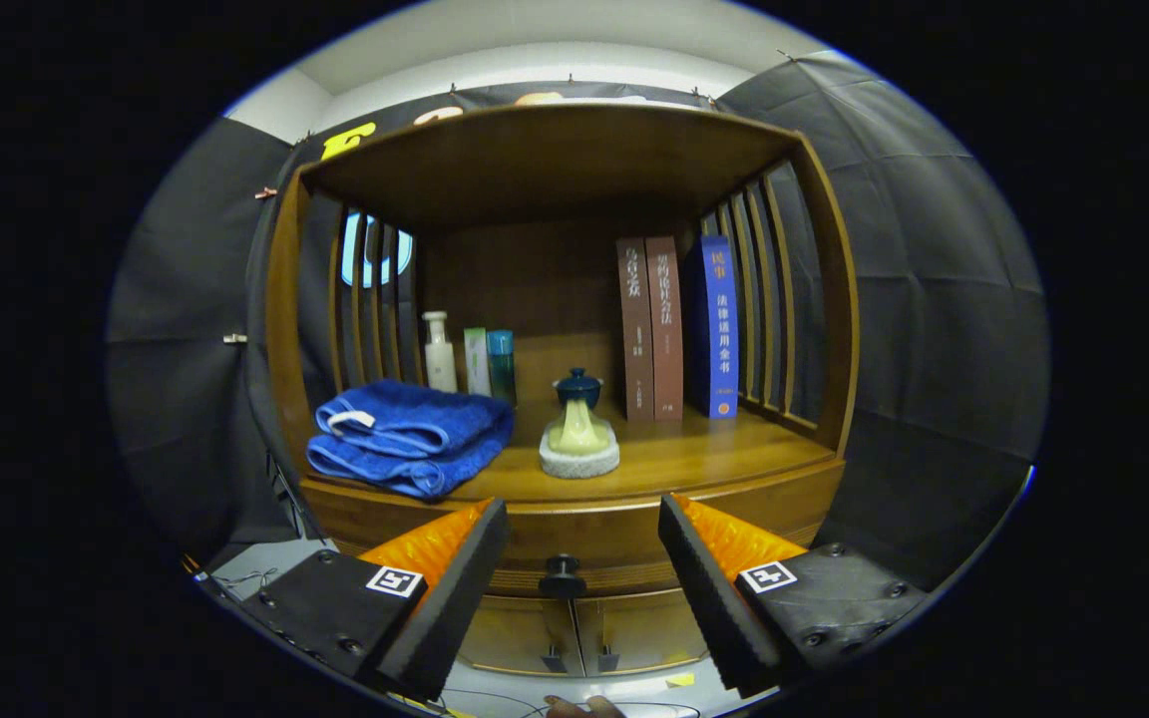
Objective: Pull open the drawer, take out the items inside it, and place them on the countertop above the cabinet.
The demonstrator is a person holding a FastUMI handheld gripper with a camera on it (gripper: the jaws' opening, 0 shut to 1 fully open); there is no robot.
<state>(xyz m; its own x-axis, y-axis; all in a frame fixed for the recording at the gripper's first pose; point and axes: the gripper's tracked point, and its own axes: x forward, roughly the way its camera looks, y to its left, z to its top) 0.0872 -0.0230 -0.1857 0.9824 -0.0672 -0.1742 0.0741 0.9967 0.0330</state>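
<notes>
Your gripper (582,534) carries two wedge-shaped fingers (455,598), each faced inward with ribbed black foam and backed by faceted orange plastic. Behind each finger sits a black block fixed with dark screws, and each block bears a small square black-and-white marker near its inner corner.

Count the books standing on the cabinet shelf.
3. Two brown books stand side by side right of the teapot; a blue book stands next to them by the slatted side. The open gripper frames the drawer knob.
</notes>
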